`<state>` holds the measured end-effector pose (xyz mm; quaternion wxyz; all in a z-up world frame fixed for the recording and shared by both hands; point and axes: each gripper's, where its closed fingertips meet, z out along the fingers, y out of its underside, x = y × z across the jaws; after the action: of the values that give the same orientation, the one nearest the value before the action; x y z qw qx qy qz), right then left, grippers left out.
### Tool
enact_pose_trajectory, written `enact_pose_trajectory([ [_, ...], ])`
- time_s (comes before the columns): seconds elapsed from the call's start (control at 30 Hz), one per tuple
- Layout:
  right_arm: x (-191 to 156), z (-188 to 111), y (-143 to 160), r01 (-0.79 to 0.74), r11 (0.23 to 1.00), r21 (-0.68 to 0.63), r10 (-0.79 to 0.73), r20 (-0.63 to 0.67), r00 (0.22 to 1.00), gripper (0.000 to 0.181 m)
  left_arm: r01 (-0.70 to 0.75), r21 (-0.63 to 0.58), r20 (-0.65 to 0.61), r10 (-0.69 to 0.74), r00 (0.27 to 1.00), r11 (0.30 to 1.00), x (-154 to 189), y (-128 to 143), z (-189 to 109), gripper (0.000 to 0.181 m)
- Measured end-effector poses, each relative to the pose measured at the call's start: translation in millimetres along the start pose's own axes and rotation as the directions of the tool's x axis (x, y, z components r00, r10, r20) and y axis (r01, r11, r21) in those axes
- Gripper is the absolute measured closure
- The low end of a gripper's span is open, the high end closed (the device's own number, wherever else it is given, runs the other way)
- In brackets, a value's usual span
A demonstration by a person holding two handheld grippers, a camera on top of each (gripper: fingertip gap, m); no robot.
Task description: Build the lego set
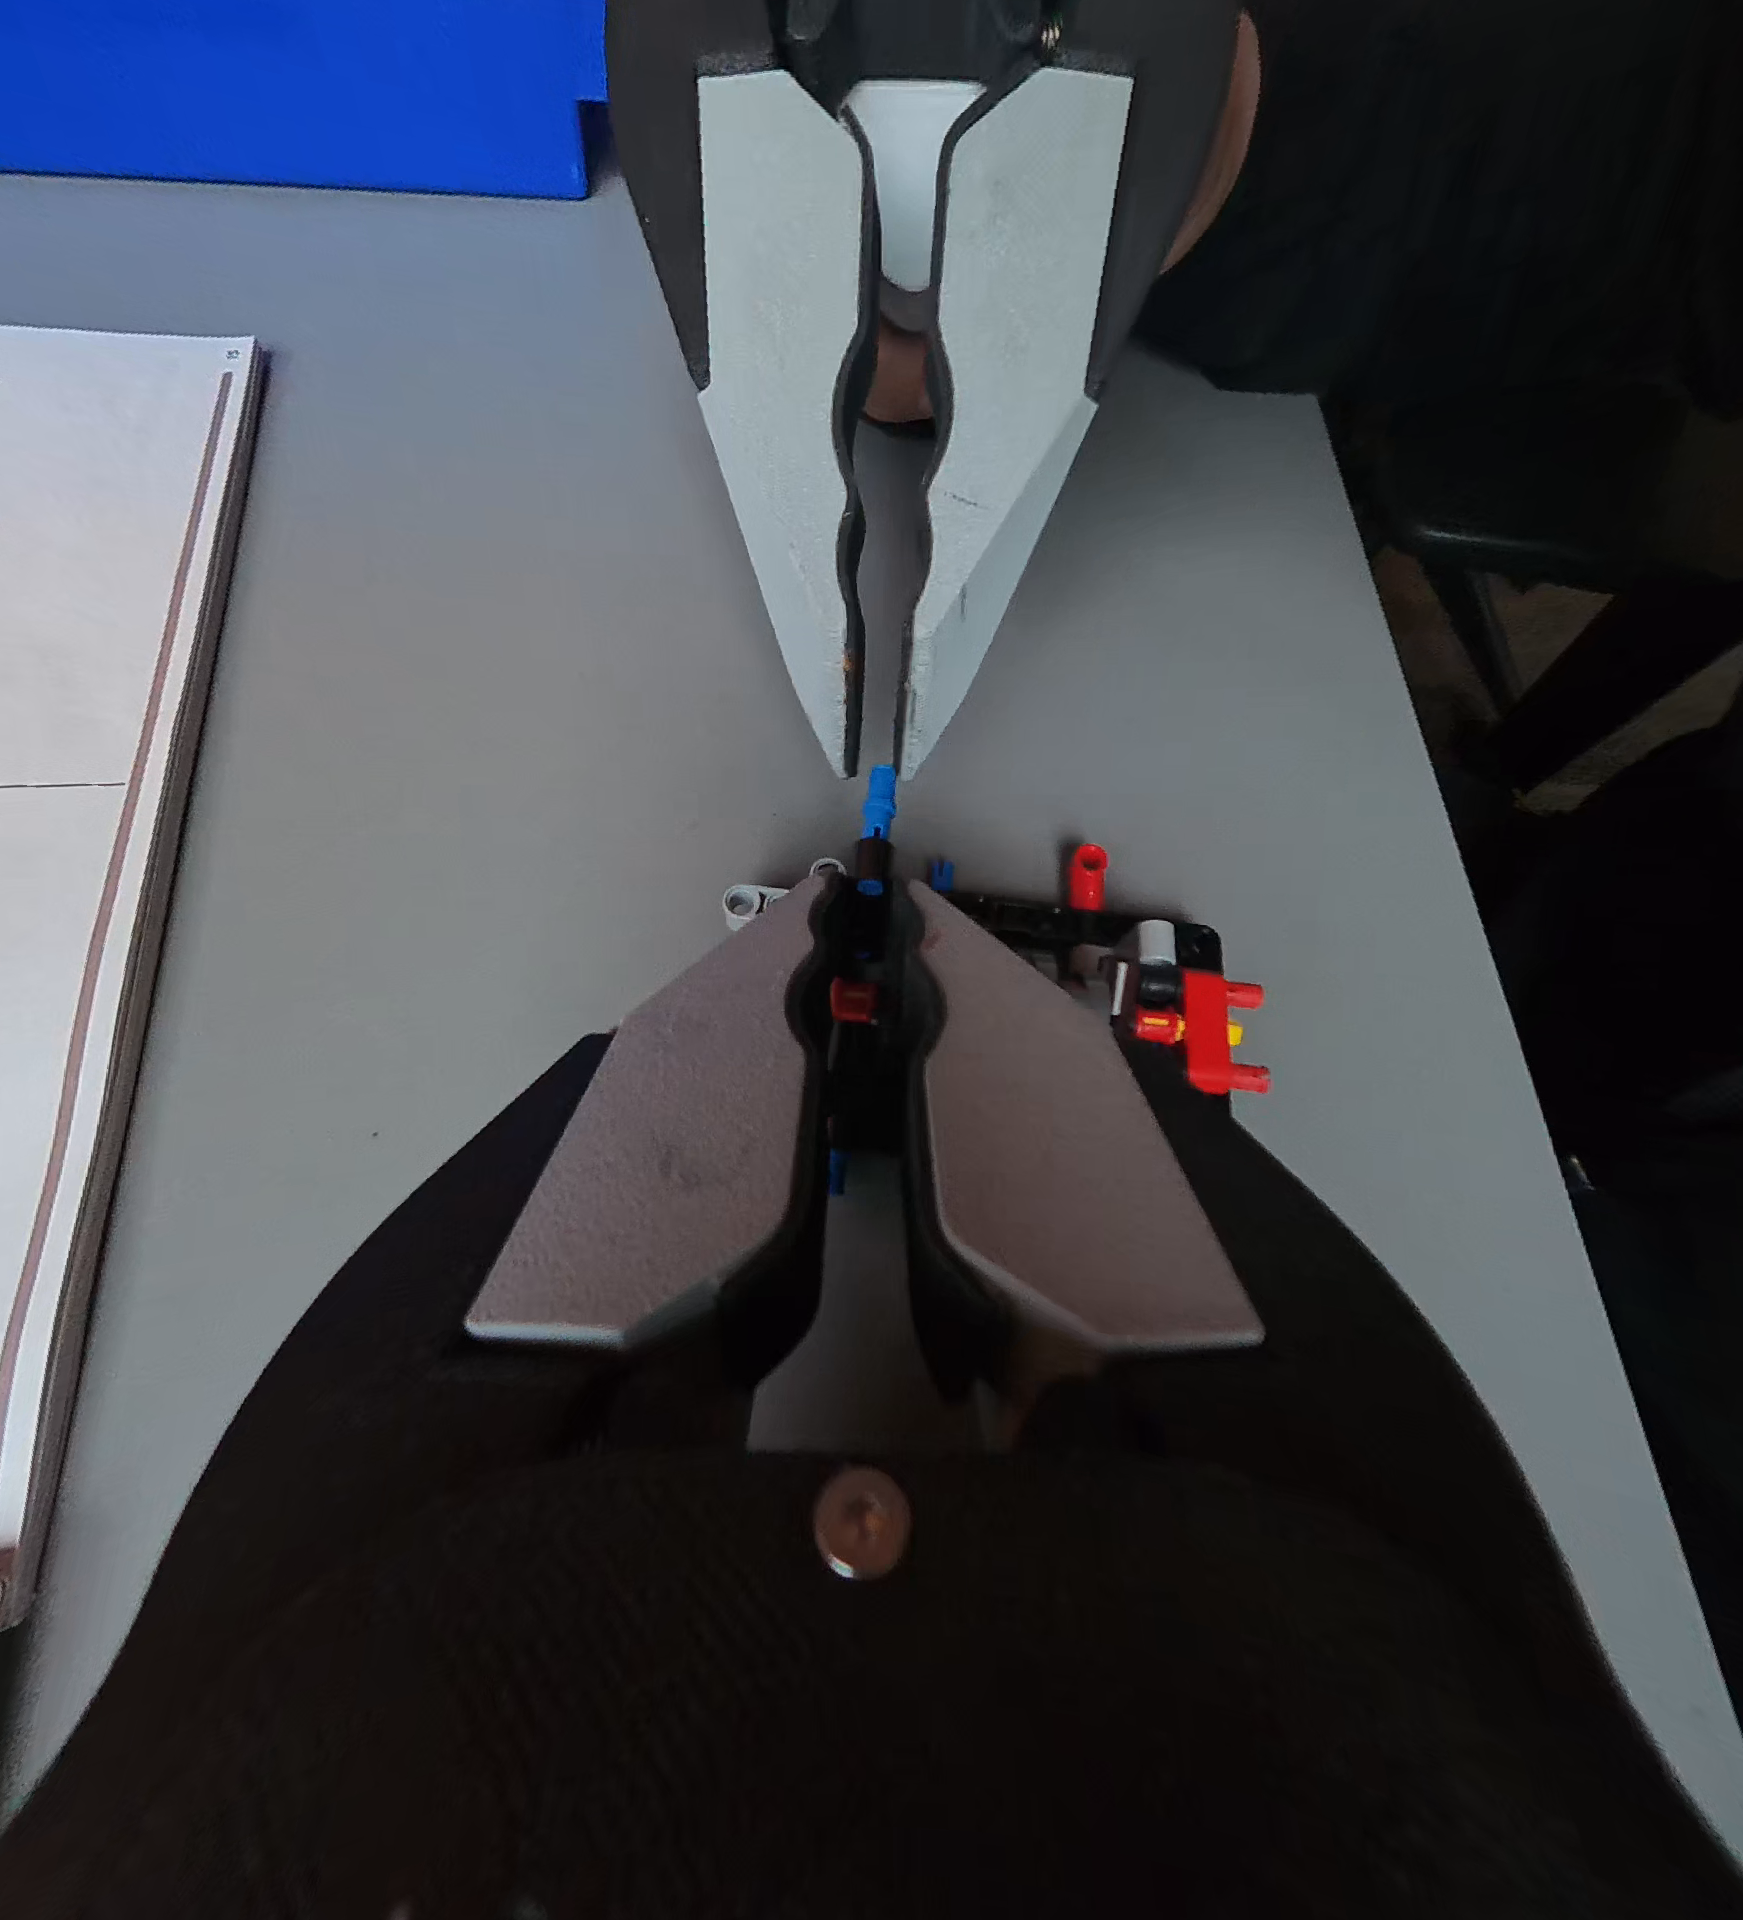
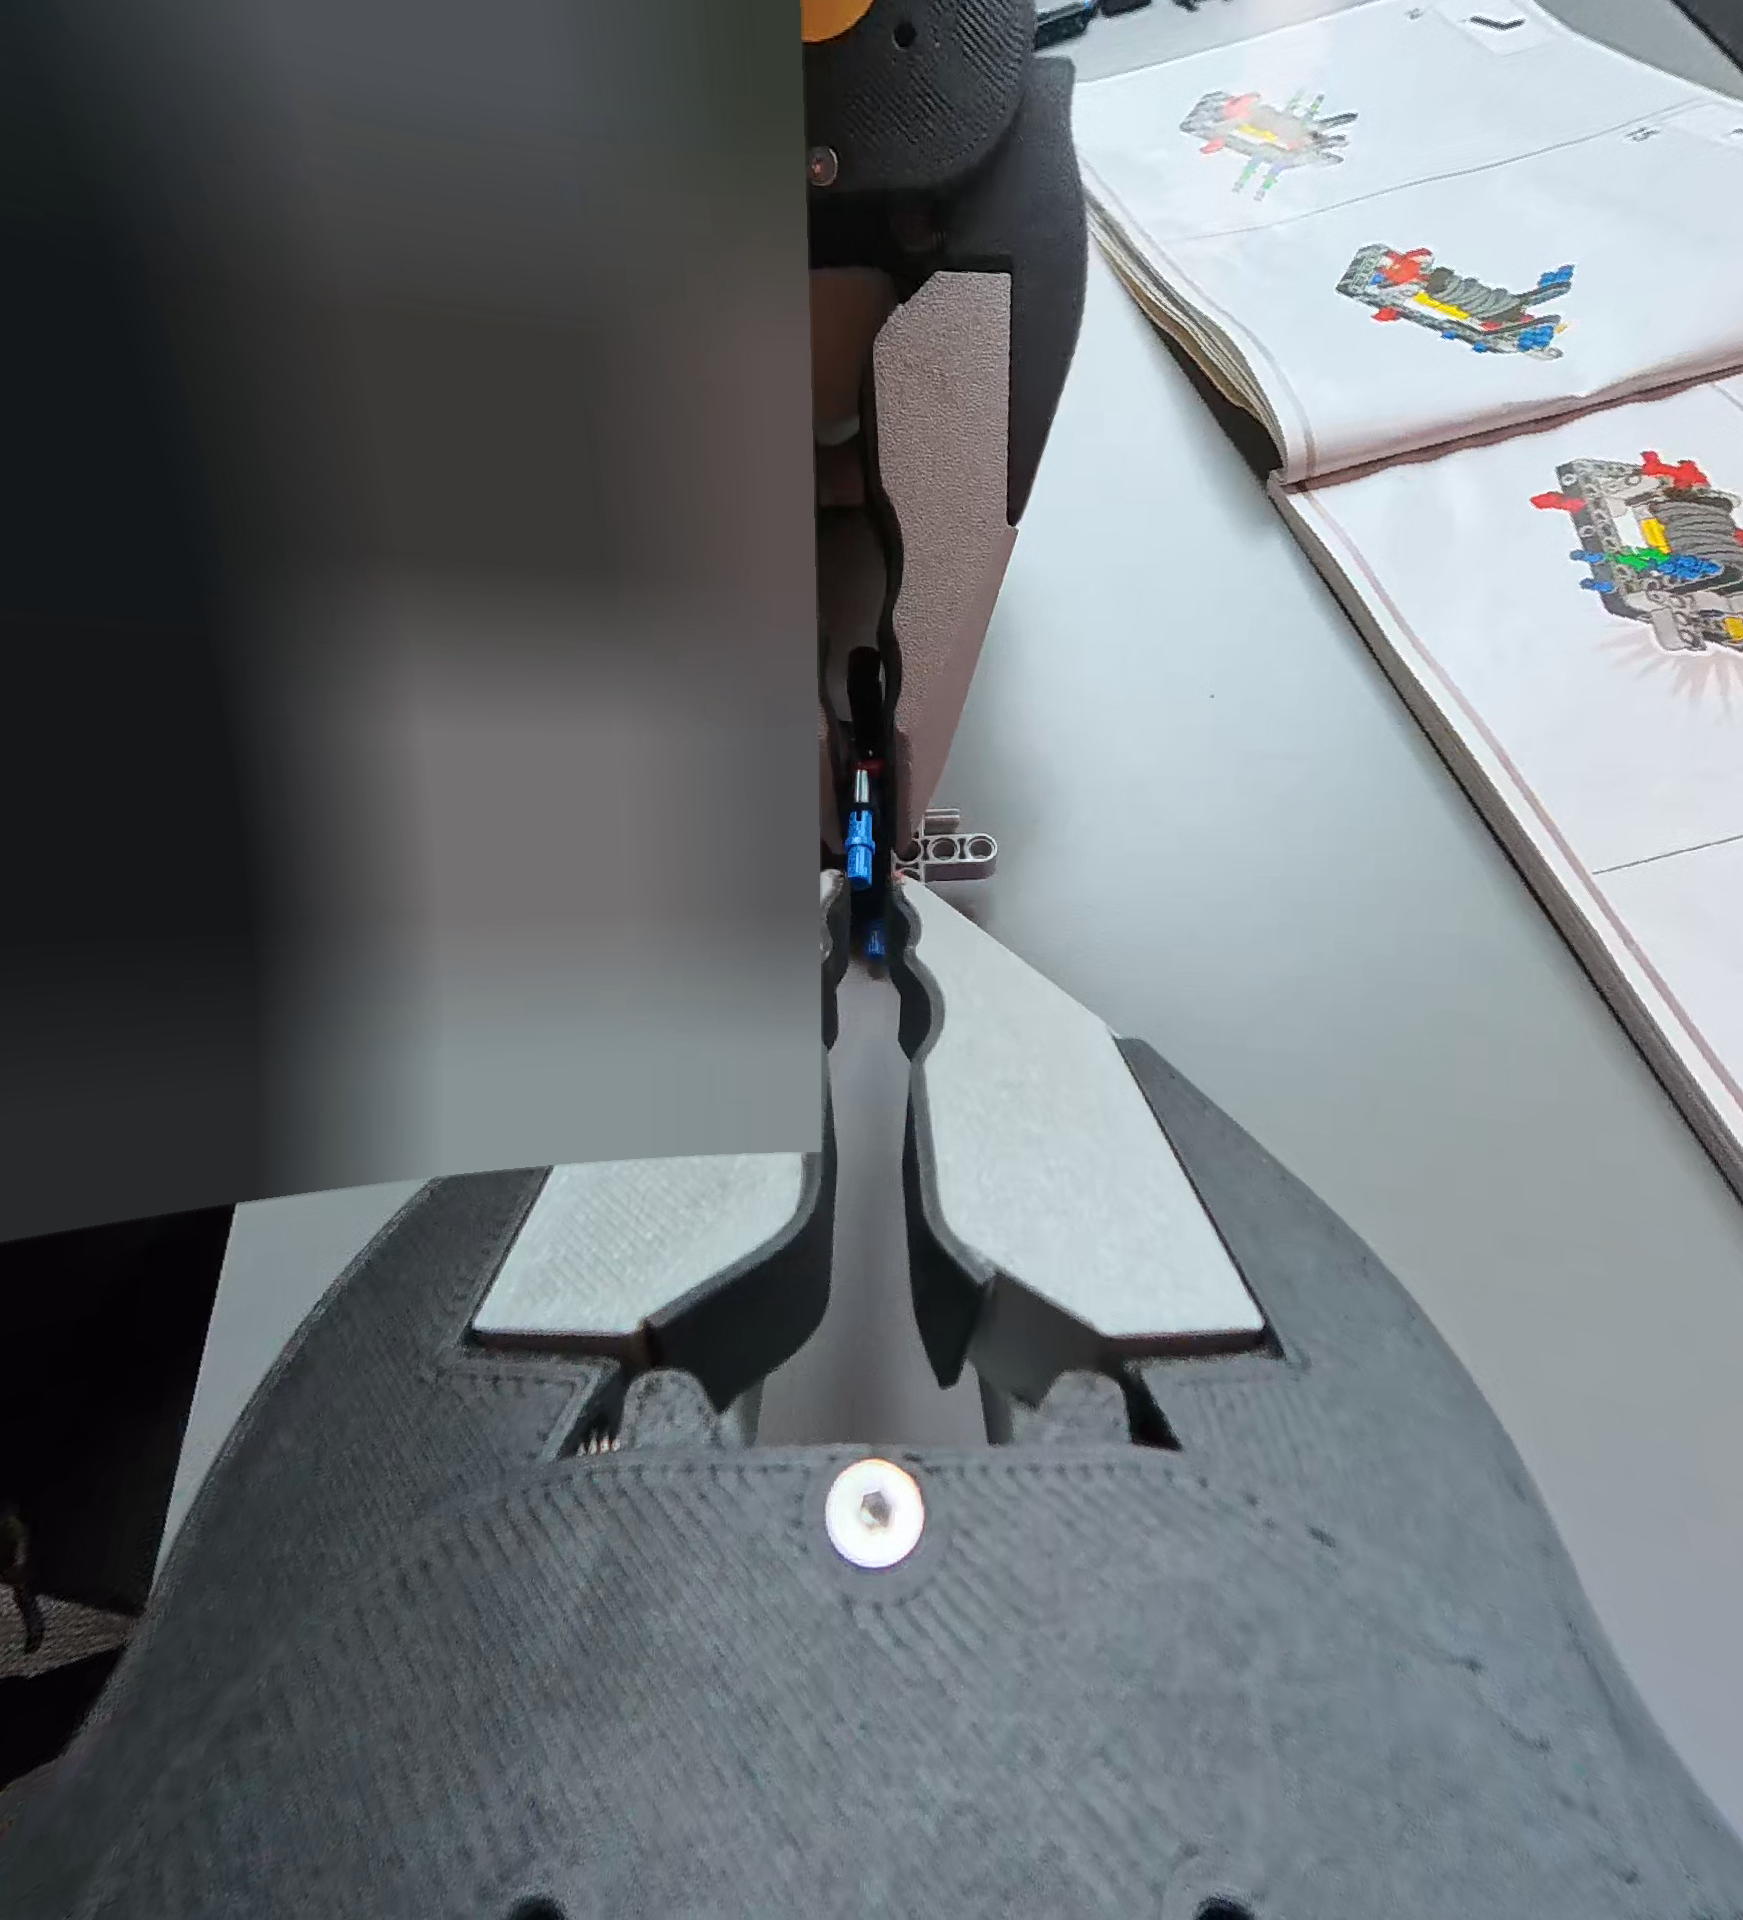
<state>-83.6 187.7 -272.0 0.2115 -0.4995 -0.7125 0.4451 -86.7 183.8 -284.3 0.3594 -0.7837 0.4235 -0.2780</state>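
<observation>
Black carbon-weave shells fill the near edge of both wrist views, and from them your two pairs of tongs reach tip to tip over the grey tabletop. Your left tongs are clamped on a slim black lego piece, which carries a small red part and runs up the narrow slot between their fingers. Just past those tips, a blue pin bridges the short gap between the two tools: one end sits at the black piece's tip, while the other end is pinched in your right tongs, which close on it from the far side. In the right wrist view the right tongs grip that same blue pin, although a blurred patch hides their left finger.

Immediately to the right of the left tongs' tips, a black lego frame with red and yellow parts lies flat on the tabletop. A light grey beam peeks out just left of those tips, partly hidden beneath them. Well off to the left of the left tongs lies the open instruction booklet. Farther away still, beyond the booklet, a blue box stands along the tabletop's far edge.
</observation>
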Motion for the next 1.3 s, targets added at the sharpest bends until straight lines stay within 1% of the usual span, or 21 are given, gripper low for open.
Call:
enact_pose_trajectory([
  [0.03, 0, 1, 0, 0.005, 1.0, 0.0, -0.005, -0.004, 1.0, 0.18, 0.005, 0.002, -0.006, -0.005, 1.0, 1.0, 0, 0, 0, 0.175],
  [0.1, 0, 2, 1, 0.01, 1.0, -0.008, -0.01, -0.01, 1.0, 0.181, 0.02, -0.002, -0.01, -0.02, 1.0, 1.0, -1, 1, -1, 0.172],
  [0.13, -1, 3, 1, 0.014, 1.0, -0.009, -0.014, -0.011, 1.0, 0.181, 0.016, -0.006, -0.006, -0.016, 1.0, 1.0, -1, 2, -1, 0.165],
  [0.17, -1, 3, 1, 0.018, 1.0, -0.004, -0.018, -0.009, 1.0, 0.181, 0.008, -0.004, 0.007, -0.008, 1.0, 1.0, -3, 2, -3, 0.163],
  [0.23, -1, 3, -1, 0.018, 1.0, 0.008, -0.018, -0.011, 1.0, 0.181, -0.016, 0.014, 0.002, 0.016, 1.0, 1.0, 0, -1, -6, 0.169],
  [0.33, -3, 4, -3, 0.008, 1.0, 0.019, -0.008, 0.007, 1.0, 0.181, -0.027, 0.011, 0.017, 0.027, 0.999, 1.0, -1, -1, -8, 0.175],
  [0.5, 1, 6, -4, 0.017, 1.0, 0.022, -0.017, 0.0, 1.0, 0.181, -0.002, 0.016, 0.006, 0.002, 1.0, 1.0, -2, -1, -8, 0.175],
  [0.83, 1, 6, -5, 0.037, 0.999, 0.005, -0.037, 0.009, 0.999, 0.181, -0.028, -0.002, 0.026, 0.028, 0.999, 1.0, -3, 0, -8, 0.176],
  [1.1, 2, 7, -6, 0.069, 0.998, -0.003, -0.069, -0.009, 0.998, 0.181, -0.028, -0.017, 0.032, 0.028, 0.999, 0.999, -4, 0, -9, 0.176],
  [1.17, -1, 11, -8, 0.077, 0.997, -0.003, -0.077, 0.005, 0.997, 0.181, -0.026, -0.013, 0.017, 0.026, 1.0, 1.0, -1, -1, -6, 0.176],
  [1.23, 4, 11, -9, 0.099, 0.995, -0.015, -0.1, -0.045, 0.994, 0.181, -0.031, -0.014, 0.058, 0.032, 0.998, 0.999, -7, -1, -7, 0.176],
  [1.3, 5, 12, -9, 0.094, 0.996, -0.008, -0.094, -0.045, 0.995, 0.181, -0.031, -0.019, 0.05, 0.032, 0.998, 0.999, -7, -1, -8, 0.176],
])
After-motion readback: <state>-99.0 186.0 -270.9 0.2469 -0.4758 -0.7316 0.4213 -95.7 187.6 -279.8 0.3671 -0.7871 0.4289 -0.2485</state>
